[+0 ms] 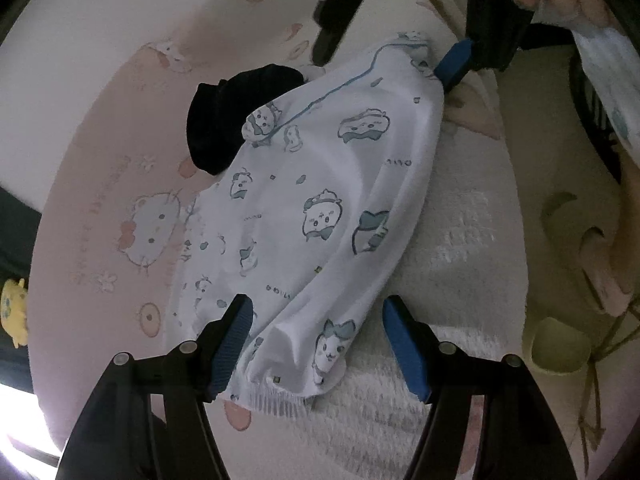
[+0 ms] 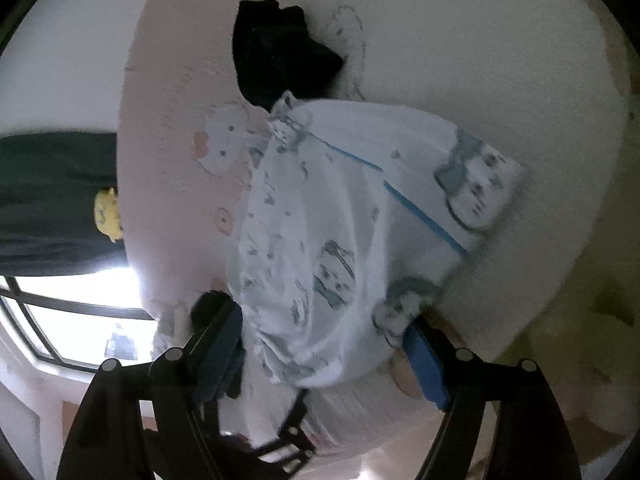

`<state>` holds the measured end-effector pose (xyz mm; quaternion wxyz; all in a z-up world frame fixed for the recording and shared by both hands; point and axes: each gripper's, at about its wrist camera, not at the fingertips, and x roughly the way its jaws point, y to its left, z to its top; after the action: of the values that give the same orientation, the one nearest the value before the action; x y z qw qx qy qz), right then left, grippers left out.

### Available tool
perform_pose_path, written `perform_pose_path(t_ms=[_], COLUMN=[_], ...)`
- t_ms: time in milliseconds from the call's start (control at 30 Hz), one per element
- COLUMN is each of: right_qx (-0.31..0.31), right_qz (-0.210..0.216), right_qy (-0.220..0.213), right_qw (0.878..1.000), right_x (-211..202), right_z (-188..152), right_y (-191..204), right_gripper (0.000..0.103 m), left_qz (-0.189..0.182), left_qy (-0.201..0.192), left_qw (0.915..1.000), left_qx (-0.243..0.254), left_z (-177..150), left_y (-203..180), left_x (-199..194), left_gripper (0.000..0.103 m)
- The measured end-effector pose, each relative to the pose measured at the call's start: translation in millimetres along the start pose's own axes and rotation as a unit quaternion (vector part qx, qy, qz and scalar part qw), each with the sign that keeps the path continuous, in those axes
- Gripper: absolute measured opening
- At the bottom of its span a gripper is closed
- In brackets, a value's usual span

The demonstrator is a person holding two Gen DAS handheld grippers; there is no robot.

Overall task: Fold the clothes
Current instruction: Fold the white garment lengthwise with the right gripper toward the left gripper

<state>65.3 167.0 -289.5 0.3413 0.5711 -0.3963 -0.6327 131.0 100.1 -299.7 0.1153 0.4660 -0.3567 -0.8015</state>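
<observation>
since the white printed garment [image 1: 320, 208] lies stretched between our two grippers on the pink blanket [image 1: 120, 184], its long axis runs from the left gripper [image 1: 320, 340] to the right gripper [image 2: 324, 354]. both sets of fingers look spread, straddling an end of the cloth (not pinching it, as far as we can tell). a black garment [image 1: 236, 120] sits just beside it.

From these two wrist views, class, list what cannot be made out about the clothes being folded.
- Black garment: left wrist view, its near side is covered by the white printed garment; its type is unclear.
- White garment's near edge: right wrist view, motion blur smears the print.
- Yellow object: left wrist view, cut off by the frame edge.
</observation>
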Motion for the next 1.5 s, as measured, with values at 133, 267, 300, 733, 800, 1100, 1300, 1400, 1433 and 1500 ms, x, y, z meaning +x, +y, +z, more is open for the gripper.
perform_pose_path(t_ms=[133,267,300,733,800,1100,1300,1400,1433,1500], right_qx=[0.055,0.131,0.137,0.066,0.056,0.022,-0.003,-0.015,-0.02,-0.028], right_qz=[0.06,0.118,0.122,0.062,0.041,-0.021,-0.038,-0.047,-0.05,-0.056], right_qy=[-0.008,-0.025,-0.026,-0.004,-0.003,-0.045,-0.057,-0.063,-0.065,-0.069], right_qw=[0.997,0.984,0.983,0.996,0.998,0.999,0.998,0.997,0.996,0.996], right_x=[5.3,5.5,4.9,14.2,12.4,-6.9,-9.0,-10.1,-10.5,-11.2], right_z=[8.8,10.2,9.9,2.8,5.8,21.6,22.6,23.1,23.3,23.6], right_y=[-11.7,-28.3,-28.4,3.4,4.2,-5.6,-2.7,-1.3,-0.9,0.1], right_gripper=[0.09,0.092,0.094,0.098,0.091,0.05,0.049,0.049,0.047,0.043], left_qz=[0.008,0.04,0.052,-0.04,-0.058,-0.07,-0.025,0.017,0.027,-0.023], left_qy=[-0.003,-0.006,-0.011,0.018,0.028,0.047,0.029,0.01,0.004,0.013], left_qw=[0.9999,0.9992,0.9986,0.9959,0.9933,0.9917,0.9962,0.9997,0.9996,0.9996], left_qx=[-0.01,-0.004,0.008,-0.08,-0.096,-0.097,-0.078,-0.015,0.006,-0.009], left_z=[7.7,19.4,21.4,23.6,18.9,-22.6,-20.2,-12.6,-10.5,-8.5], left_y=[1.7,-4.7,-8.9,22.5,27.0,35.1,26.5,7.2,0.6,0.6], left_x=[8.1,15.0,15.7,27.3,26.8,17.0,18.4,20.0,20.7,22.8], left_gripper=[0.067,0.071,0.071,0.07,0.062,0.055,0.055,0.047,0.038,0.006])
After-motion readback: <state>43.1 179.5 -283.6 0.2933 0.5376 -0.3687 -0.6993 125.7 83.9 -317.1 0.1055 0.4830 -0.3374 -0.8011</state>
